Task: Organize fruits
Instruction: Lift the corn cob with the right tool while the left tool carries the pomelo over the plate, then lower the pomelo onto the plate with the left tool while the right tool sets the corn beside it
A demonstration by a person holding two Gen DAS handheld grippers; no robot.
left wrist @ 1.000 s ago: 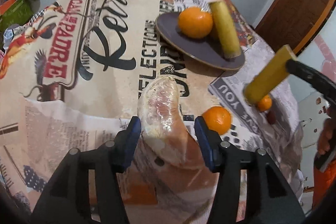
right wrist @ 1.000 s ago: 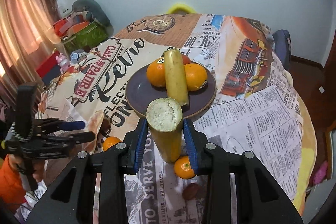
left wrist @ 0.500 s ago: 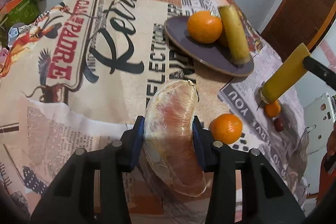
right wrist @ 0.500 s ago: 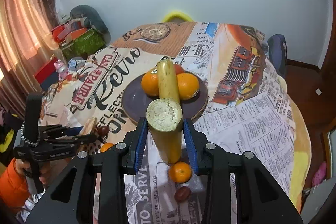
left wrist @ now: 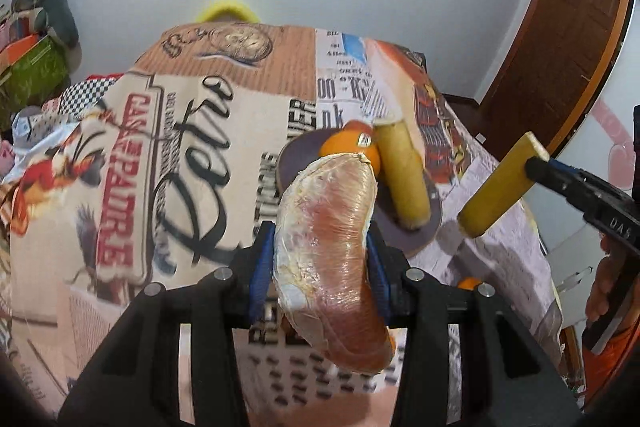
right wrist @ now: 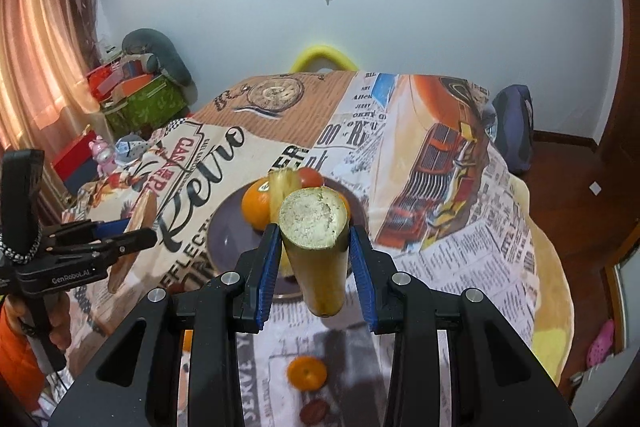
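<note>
The left tongs (left wrist: 320,263) are clenched on a wrapped wedge (left wrist: 330,243) of pinkish fruit in clear film; the blue pads press its two flanks near the middle, so the curved piece stands up out of the jaws with its ends free, which looks like a hold meant for carrying rather than turning. These jaws have just been closing, with the wedge between them. The wedge hangs clear of the counter (left wrist: 180,155), at the centre of the left view, and overlaps the near rim of the plate (left wrist: 286,163) behind it.

The right tongs (right wrist: 316,267) grip a yellow stalk (right wrist: 316,247) across its round body, cut end toward the camera, lower end hanging free above the cloth. It sits at the centre of the right view, just in front of the plate, which holds oranges (right wrist: 256,205) and a second stalk (left wrist: 402,177) laid between them. The plate seems the gathering place, so both pieces are probably headed there.

One small orange (right wrist: 306,373) and a dark fruit (right wrist: 314,411) lie loose on the counter at the bottom of the right view.

Both tools point down and forward toward the plate. In the left view the right tool enters from the right edge, a hand (left wrist: 604,291) on its handle; in the right view the left tool (right wrist: 72,255) comes in from the left.
</note>
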